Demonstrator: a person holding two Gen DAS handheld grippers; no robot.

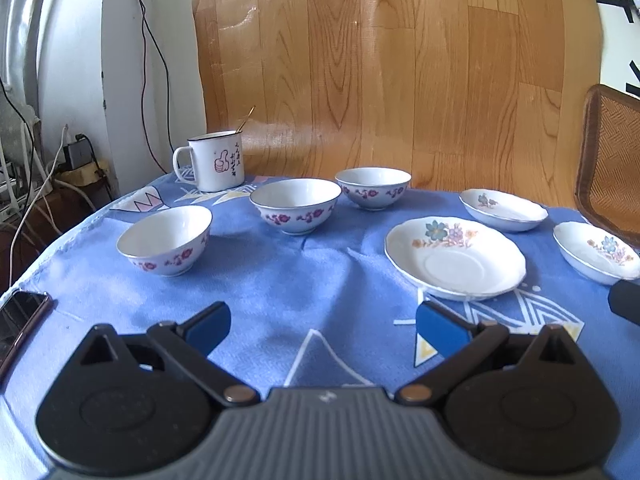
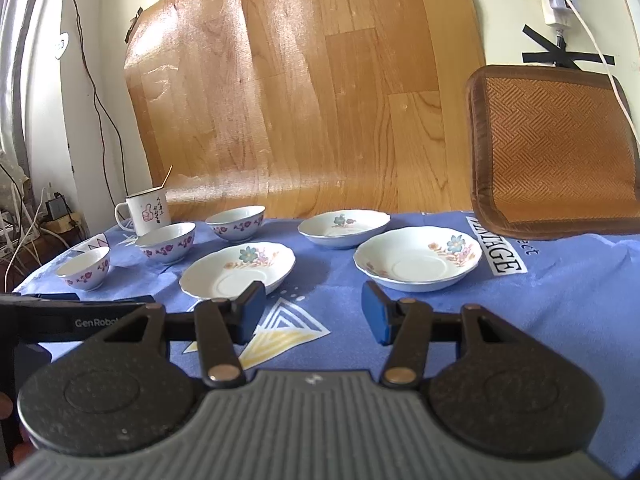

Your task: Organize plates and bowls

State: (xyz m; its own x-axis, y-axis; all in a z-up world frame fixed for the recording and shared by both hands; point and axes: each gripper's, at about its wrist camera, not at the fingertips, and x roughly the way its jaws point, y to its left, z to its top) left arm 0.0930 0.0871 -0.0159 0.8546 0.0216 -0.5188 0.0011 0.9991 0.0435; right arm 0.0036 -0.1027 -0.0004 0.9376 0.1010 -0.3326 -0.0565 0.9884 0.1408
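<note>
A: Item one, bowls?
B: Three, white with red flowers, in a loose row on the left half of the surface [image 1: 280, 280], which wears a blue cloth: near bowl [image 1: 165, 240], middle bowl [image 1: 295, 206], far bowl [image 1: 373, 187]. All upright, none touching; cloth shows between each pair.

A: Plates?
B: Three, flowered, on the right half. Centre plate [image 1: 455, 262], back plate [image 1: 503, 209], right plate [image 2: 417, 258]. Apart from one another. The back plate sits near the far edge.

A: Other entries?
B: Mug [image 1: 216, 166] at the back left corner, behind the bowls, a thin stick standing in it. Phone [image 1: 22, 320] at the left edge. Woven mat [image 2: 554, 152] leaning at the back right, its lower edge on the cloth beside the right plate.

A: Hand-held grippers?
B: Left hand-held gripper [image 1: 322, 326]: jaws spread wide, nothing between them, low over bare cloth in front of the bowls and the centre plate. Right hand-held gripper [image 2: 314, 312]: jaws parted, empty, facing the gap between the centre and right plates.

A: Open room?
B: A broad band of bare cloth along the near edge, plus a lane between bowls and plates.
</note>
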